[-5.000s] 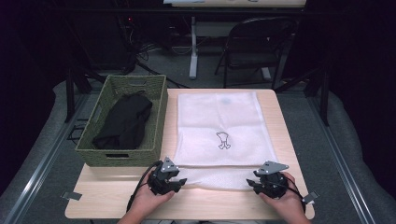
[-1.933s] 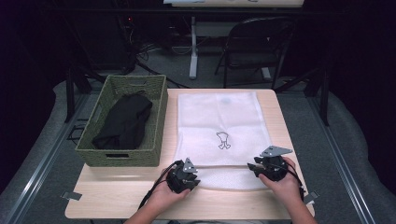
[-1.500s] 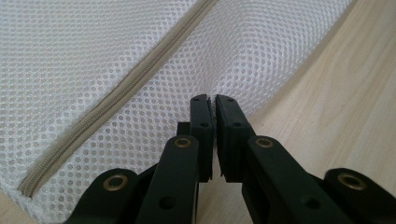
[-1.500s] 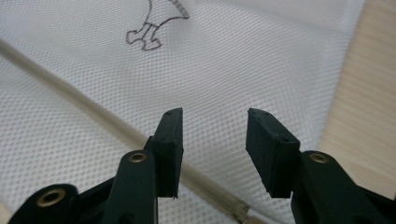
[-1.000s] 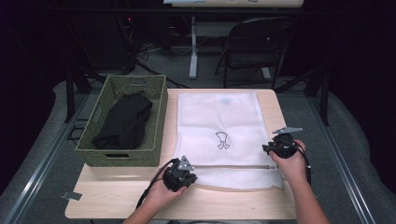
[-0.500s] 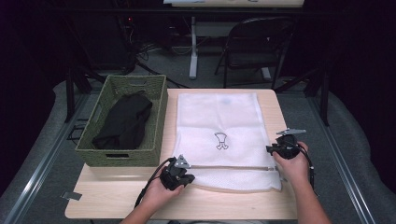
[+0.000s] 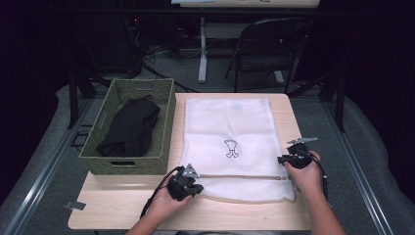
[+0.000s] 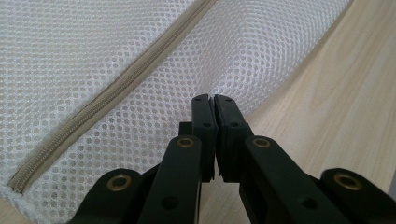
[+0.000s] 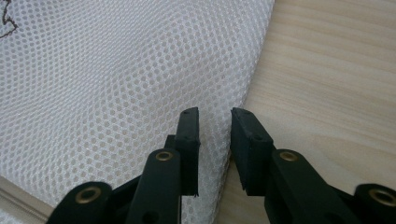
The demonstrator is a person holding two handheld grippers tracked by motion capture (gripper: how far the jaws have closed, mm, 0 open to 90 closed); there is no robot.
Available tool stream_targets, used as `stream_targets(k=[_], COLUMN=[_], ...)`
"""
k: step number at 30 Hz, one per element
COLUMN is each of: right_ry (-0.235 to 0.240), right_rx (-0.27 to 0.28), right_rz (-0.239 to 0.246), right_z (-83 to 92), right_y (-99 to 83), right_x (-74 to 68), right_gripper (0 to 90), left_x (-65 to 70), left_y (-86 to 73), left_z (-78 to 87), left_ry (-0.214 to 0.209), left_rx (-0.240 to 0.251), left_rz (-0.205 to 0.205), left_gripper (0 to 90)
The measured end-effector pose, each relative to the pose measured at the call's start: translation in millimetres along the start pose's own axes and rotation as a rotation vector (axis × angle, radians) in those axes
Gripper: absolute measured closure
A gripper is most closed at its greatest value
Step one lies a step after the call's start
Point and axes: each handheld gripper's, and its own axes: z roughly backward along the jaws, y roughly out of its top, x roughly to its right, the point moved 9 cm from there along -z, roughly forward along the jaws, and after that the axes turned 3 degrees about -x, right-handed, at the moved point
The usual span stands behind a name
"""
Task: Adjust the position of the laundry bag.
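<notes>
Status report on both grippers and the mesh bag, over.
Left gripper shut on mesh bag below its zipper. Right gripper closing over bag's right edge, not yet pinching. Nothing in the way.

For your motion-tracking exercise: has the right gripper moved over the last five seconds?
Yes. The right gripper has moved from the mesh bag's near right corner further up its right edge, toward the table's far side.
</notes>
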Motion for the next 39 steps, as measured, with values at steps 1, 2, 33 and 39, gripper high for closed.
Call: stream_targets(k=[1,2,33,39], right_ry=[0.001,0.001,0.059,0.051], right_rx=[0.004,0.001,-0.003,0.003], right_rz=[0.001,0.001,0.062,0.077], right_z=[-0.9,-1.2,14.6,15.9], right_y=[0.3,0.0,-12.1,-12.9], right_x=[-0.6,-0.9,-28.5,-30.8], right_gripper=[74.9,76.8,88.9,87.1], left_x=[0.1,0.2,8.0,9.1], left_y=[-0.2,-0.5,-24.1,-28.0], left_z=[0.0,0.2,19.9,18.1], left_ry=[-0.001,-0.002,0.000,-0.004], left_rx=[-0.001,-0.003,-0.004,-0.012], left_rz=[0.003,0.004,0.037,0.039], left_gripper=[88.2,88.1,87.9,86.8])
